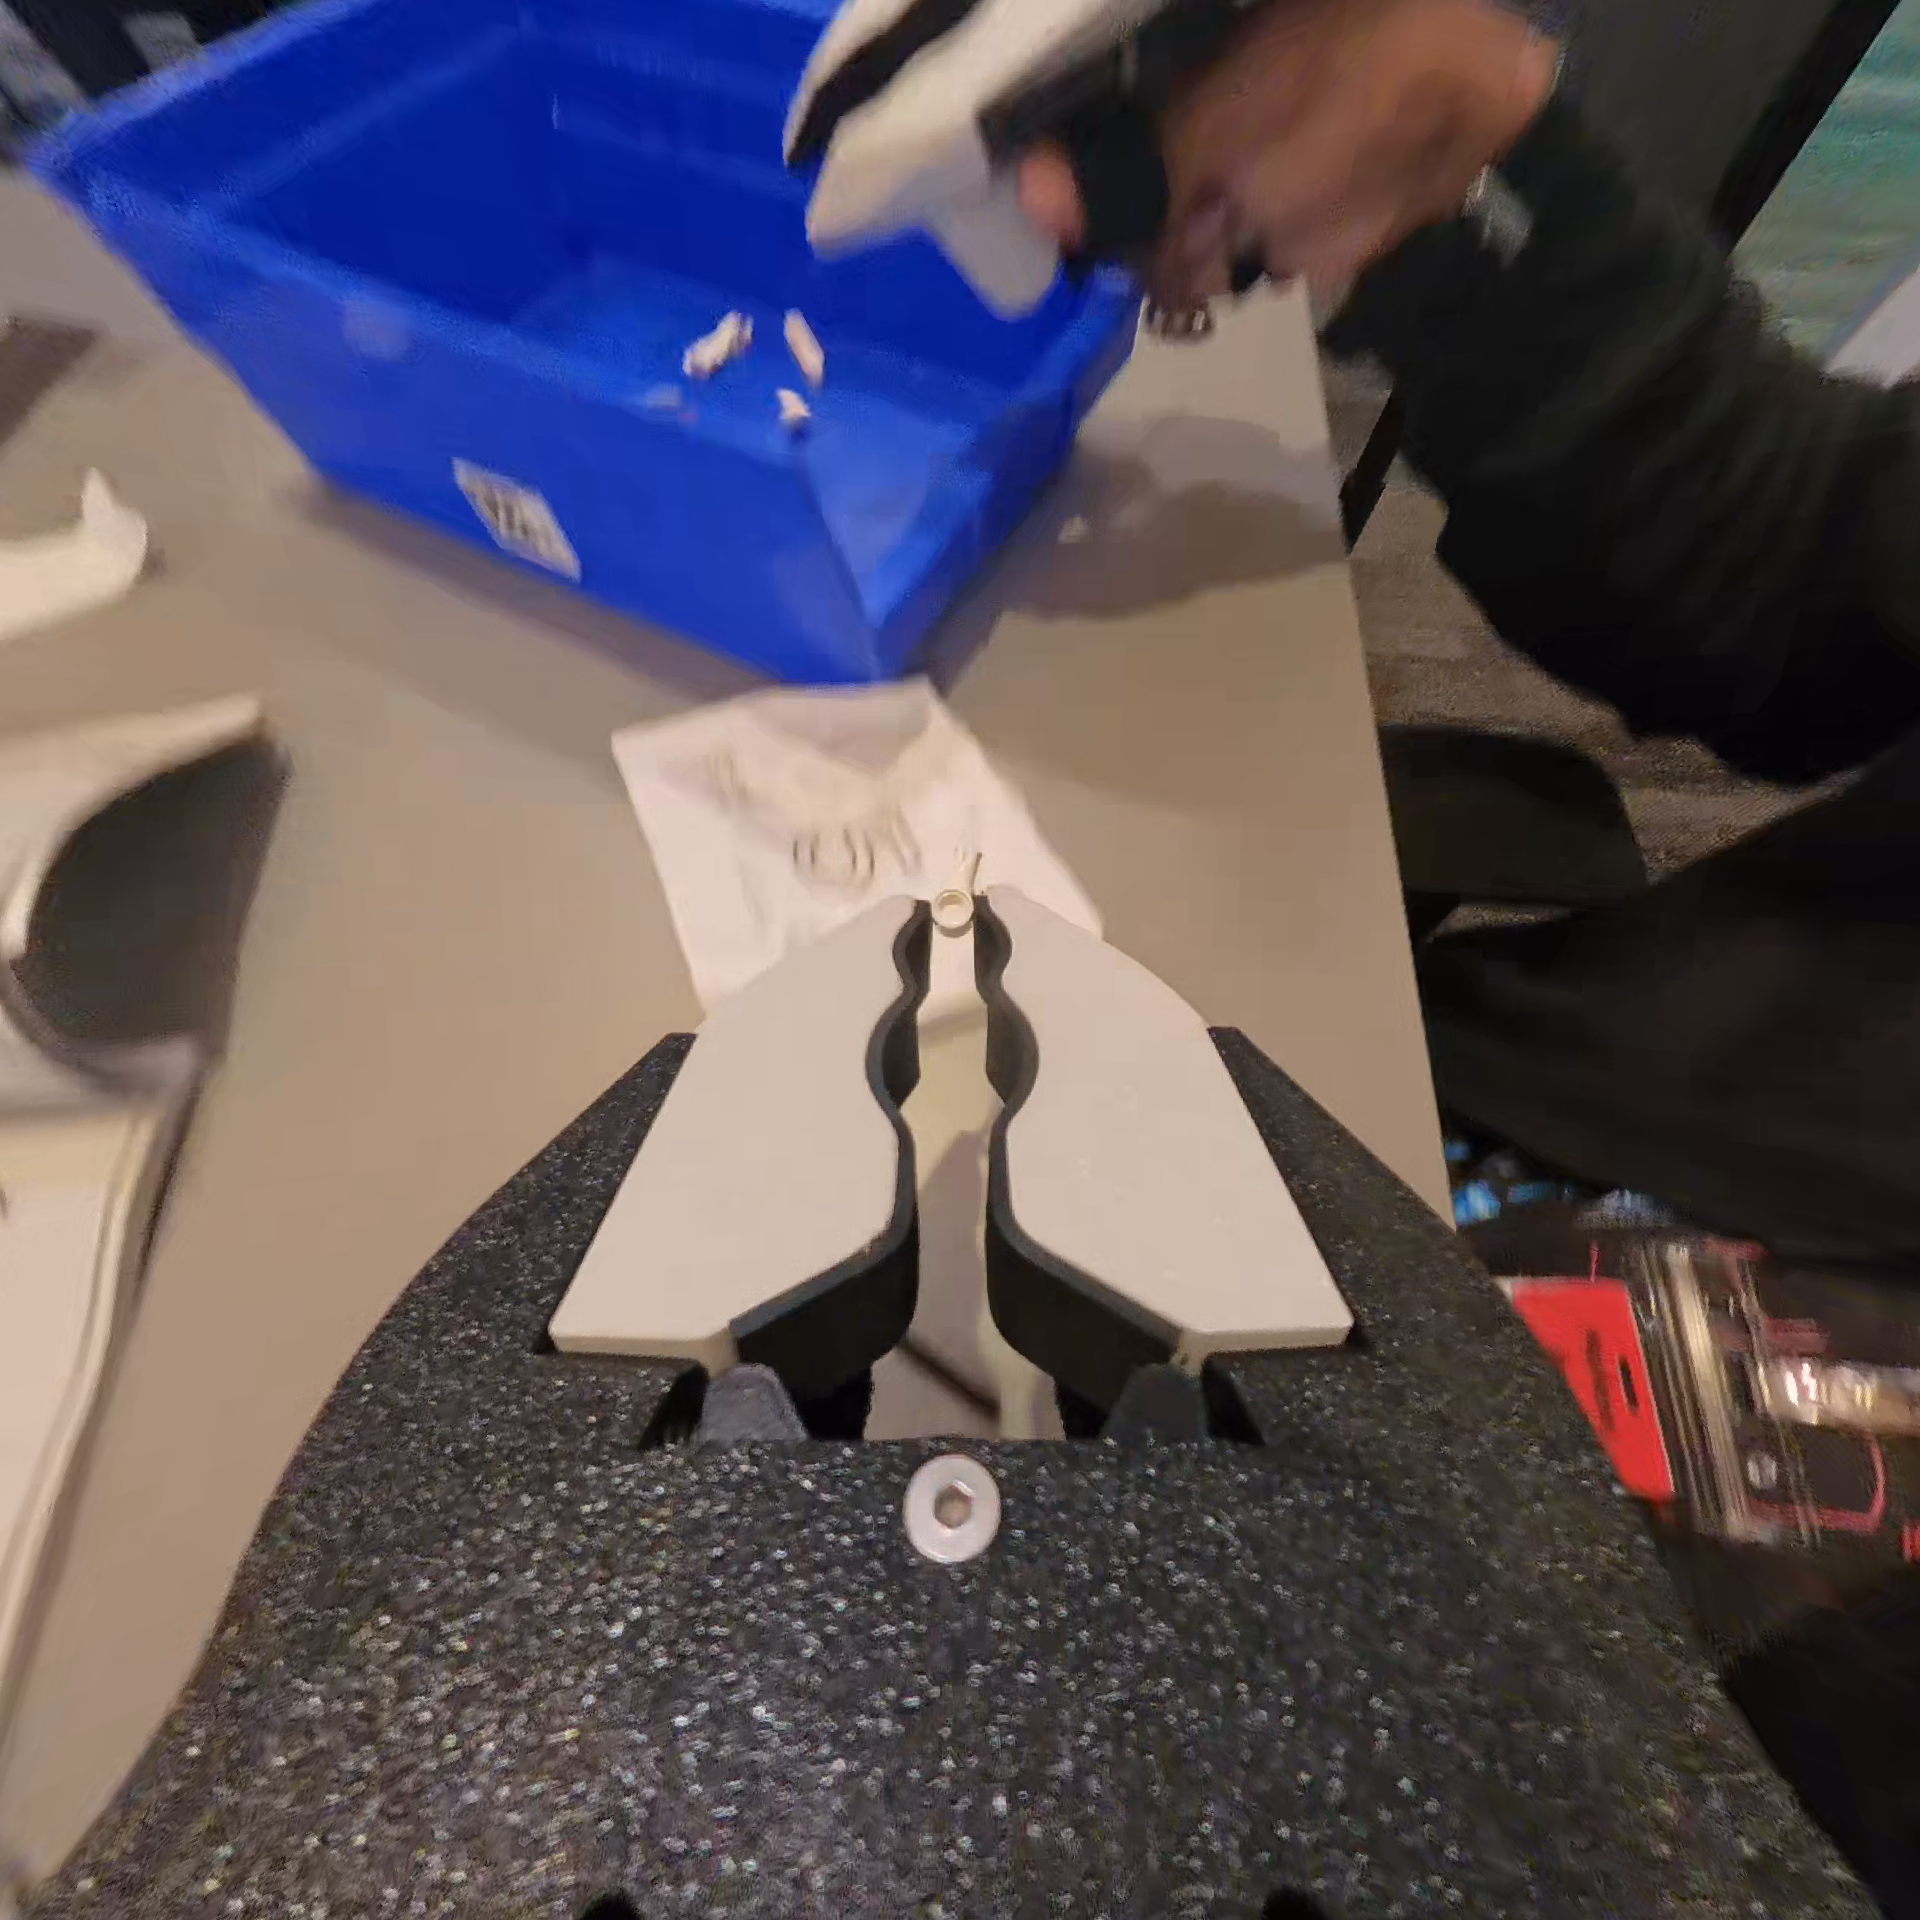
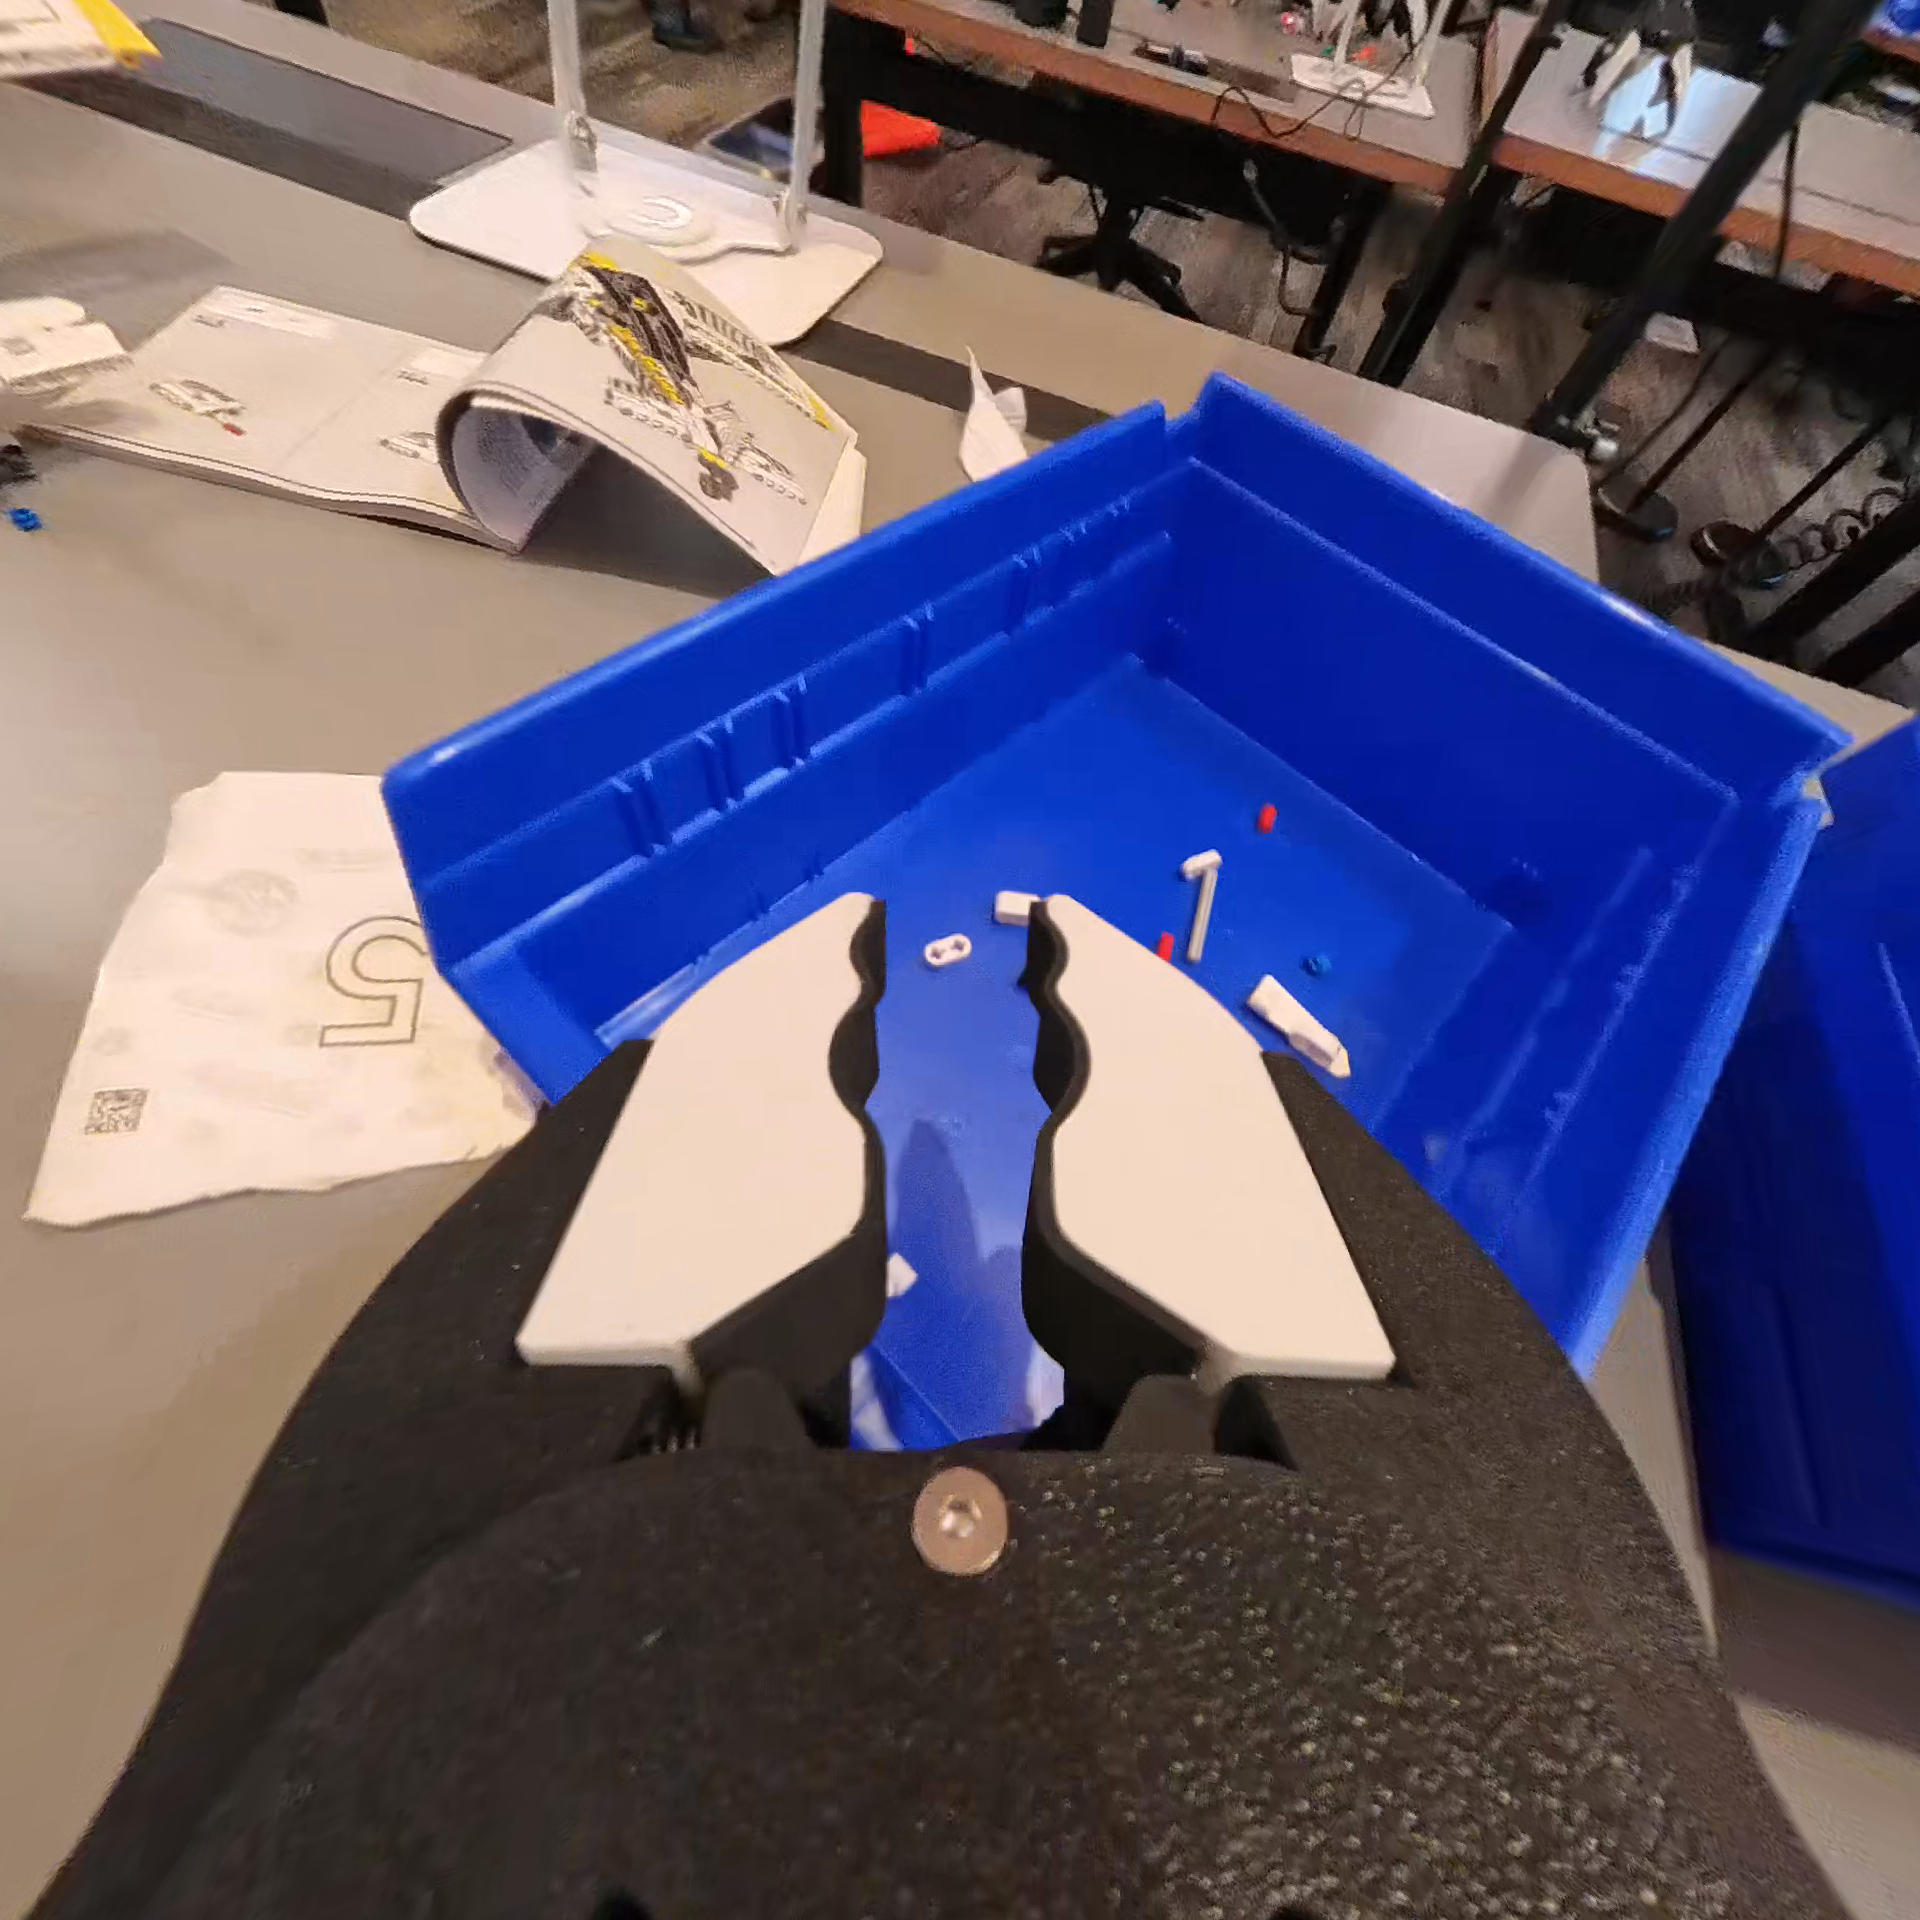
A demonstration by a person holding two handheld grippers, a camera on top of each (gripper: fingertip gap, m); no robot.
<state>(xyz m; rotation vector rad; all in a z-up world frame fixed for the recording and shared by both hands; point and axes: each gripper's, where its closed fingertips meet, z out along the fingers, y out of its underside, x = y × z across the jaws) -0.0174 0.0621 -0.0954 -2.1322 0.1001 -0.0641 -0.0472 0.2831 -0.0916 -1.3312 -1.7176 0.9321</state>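
1. Left claw (image 1: pixel 956 912) is clenched on a small white plastic piece with a round ring end (image 1: pixel 951 910); both fingertips press its sides, and a thin stem of the piece sticks out past them.
2. Below that claw lies a crumpled white paper bag (image 1: pixel 790 821) on the grey worktop (image 1: pixel 468 935), just in front of a blue bin (image 1: pixel 665 540).
3. Right claw (image 2: pixel 958 920) hangs released over the blue bin (image 2: pixel 935 623), its fingers apart with nothing between them but the bin floor further down.
4. On the bin floor near its tips lie a small white link with two holes (image 2: pixel 947 950), a white block (image 2: pixel 1013 907) just beside the right fingertip (image 2: pixel 1070 925), a white T-shaped rod (image 2: pixel 1202 902), two red pegs (image 2: pixel 1267 818), a tiny blue stud (image 2: pixel 1317 965) and a long white pointed piece (image 2: pixel 1299 1023).
5. A second blue bin (image 2: pixel 1829 1195) stands just right of the first.
6. An open booklet (image 2: pixel 436 416) and a white lamp base (image 2: pixel 644 223) lie farther back on the worktop.
7. In the left view, a hand (image 1: pixel 1299 156) holds the other claw above the bin, blurred.
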